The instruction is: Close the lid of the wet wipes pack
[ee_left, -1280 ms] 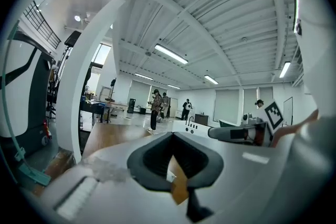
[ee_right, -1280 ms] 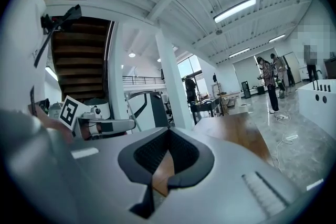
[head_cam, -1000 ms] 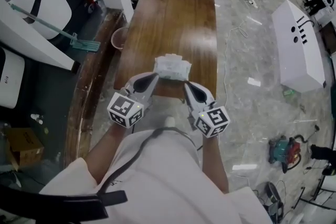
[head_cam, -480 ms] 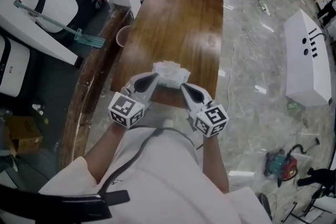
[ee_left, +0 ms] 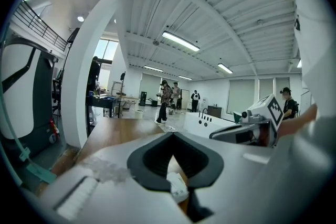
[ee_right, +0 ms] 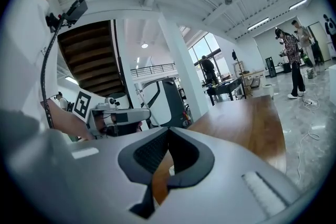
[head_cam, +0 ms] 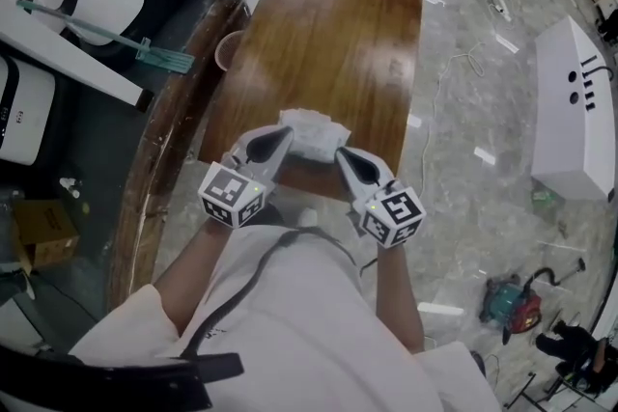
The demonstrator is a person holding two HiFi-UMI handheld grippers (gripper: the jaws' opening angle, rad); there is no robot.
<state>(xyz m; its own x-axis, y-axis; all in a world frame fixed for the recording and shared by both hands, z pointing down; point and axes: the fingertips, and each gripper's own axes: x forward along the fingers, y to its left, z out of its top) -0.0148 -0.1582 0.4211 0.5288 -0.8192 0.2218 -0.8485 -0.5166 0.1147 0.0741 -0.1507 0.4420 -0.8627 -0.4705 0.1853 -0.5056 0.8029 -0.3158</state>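
Observation:
The wet wipes pack (head_cam: 311,134), white and crinkled, lies on the near end of the brown wooden table (head_cam: 333,34). I cannot tell from here how its lid stands. My left gripper (head_cam: 286,134) is at the pack's left side, jaws together with nothing between them. My right gripper (head_cam: 340,153) is at the pack's near right corner, and its jaws also meet at the tips. In the left gripper view, the left gripper (ee_left: 173,135) has a white bit of the pack (ee_left: 177,187) showing under its tips. In the right gripper view, only table wood shows past the right gripper (ee_right: 168,129).
A pink bucket (head_cam: 226,49) and a green-handled mop (head_cam: 145,49) sit on the floor left of the table. A white cabinet (head_cam: 570,111) stands to the right, a cardboard box (head_cam: 41,229) at the lower left, and a red and teal machine (head_cam: 510,300) at the lower right. People stand far off.
Both grippers have crept forward and now flank the pack more closely. The head view has shifted, so the table sits further right. Jaws unchanged.

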